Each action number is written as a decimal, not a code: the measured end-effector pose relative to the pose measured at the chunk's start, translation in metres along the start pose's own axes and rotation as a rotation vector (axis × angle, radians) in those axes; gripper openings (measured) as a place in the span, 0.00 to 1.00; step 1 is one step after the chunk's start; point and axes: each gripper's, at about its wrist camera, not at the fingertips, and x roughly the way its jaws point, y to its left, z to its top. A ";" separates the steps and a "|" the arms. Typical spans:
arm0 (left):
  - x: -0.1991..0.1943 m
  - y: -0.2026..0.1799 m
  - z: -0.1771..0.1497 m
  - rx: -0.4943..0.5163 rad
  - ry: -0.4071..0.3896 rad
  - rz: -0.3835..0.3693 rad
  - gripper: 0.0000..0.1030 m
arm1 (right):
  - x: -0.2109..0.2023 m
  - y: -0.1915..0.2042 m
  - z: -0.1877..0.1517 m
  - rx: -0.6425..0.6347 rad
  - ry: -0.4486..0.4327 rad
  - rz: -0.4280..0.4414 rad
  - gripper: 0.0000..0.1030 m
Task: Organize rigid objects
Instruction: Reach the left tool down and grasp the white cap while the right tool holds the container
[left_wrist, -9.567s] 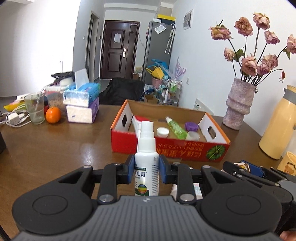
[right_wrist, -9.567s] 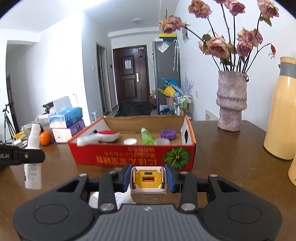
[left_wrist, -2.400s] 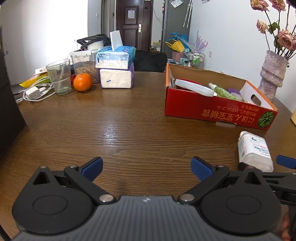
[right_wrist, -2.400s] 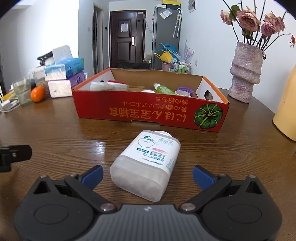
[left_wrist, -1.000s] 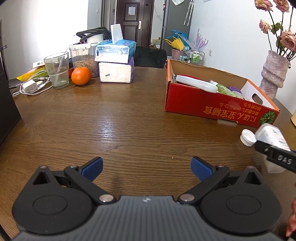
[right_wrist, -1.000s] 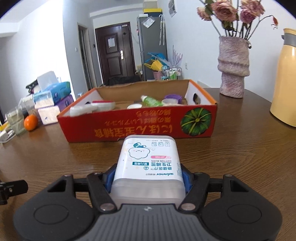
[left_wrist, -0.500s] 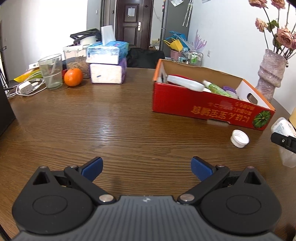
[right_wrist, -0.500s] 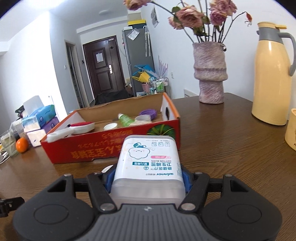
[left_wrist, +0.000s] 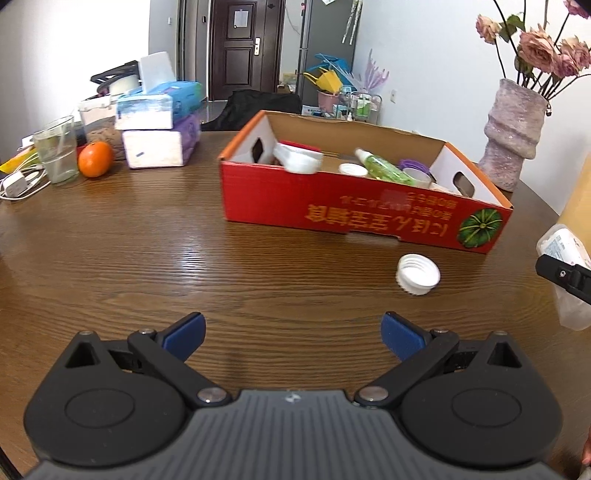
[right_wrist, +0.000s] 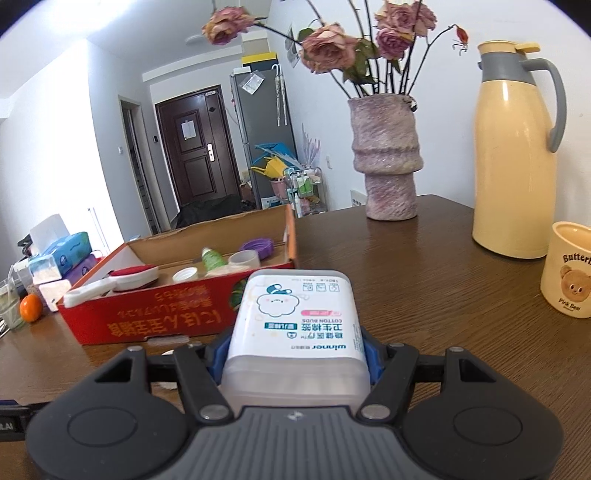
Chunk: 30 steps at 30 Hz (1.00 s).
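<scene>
Cotton-bud box: I am holding the cotton-bud box (right_wrist: 295, 328) pinched between the blue pads of my right gripper (right_wrist: 295, 354), lifted clear of the table (right_wrist: 424, 266) and lying flat along the fingers, label up. In the left wrist view it is showing at the far right edge, clamped in a black finger.

White cap: I am seeing the white cap (left_wrist: 418, 274) lying loose on the table just in front of the red cardboard box (left_wrist: 354, 214), threads facing up, apart from everything else.

Red cardboard box: I am counting a white-and-red device (left_wrist: 297, 158), a small white lid (left_wrist: 352, 169), a green spray bottle (left_wrist: 384, 170), a purple lid (left_wrist: 413, 164) and a clear cup (left_wrist: 415, 177) sitting inside it.

Left gripper: I am keeping my left gripper (left_wrist: 291, 332) with its jaws spread wide and nothing between them, pointing at bare wood short of the cap.

Progress: I am judging the sorting well along, with most pieces already boxed; the cotton-bud box is in hand but not yet over the carton, and the cap is waiting to be picked up.

Bystanders: I am leaving the vase (right_wrist: 386, 155), the thermos (right_wrist: 513, 155), the bear mug (right_wrist: 570, 269), the tissue packs (left_wrist: 159, 125), the orange (left_wrist: 95, 159) and the glass (left_wrist: 55, 149) where they are standing; whether they belong to the job I cannot tell.
</scene>
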 end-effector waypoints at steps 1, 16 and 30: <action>0.002 -0.004 0.001 0.002 0.002 -0.001 1.00 | 0.000 -0.003 0.001 0.002 -0.002 -0.001 0.63; 0.029 -0.063 0.010 0.046 0.022 -0.013 1.00 | 0.004 -0.044 0.011 -0.011 -0.017 -0.020 0.63; 0.068 -0.097 0.019 0.051 0.049 0.007 1.00 | 0.016 -0.073 0.019 -0.001 -0.019 -0.047 0.63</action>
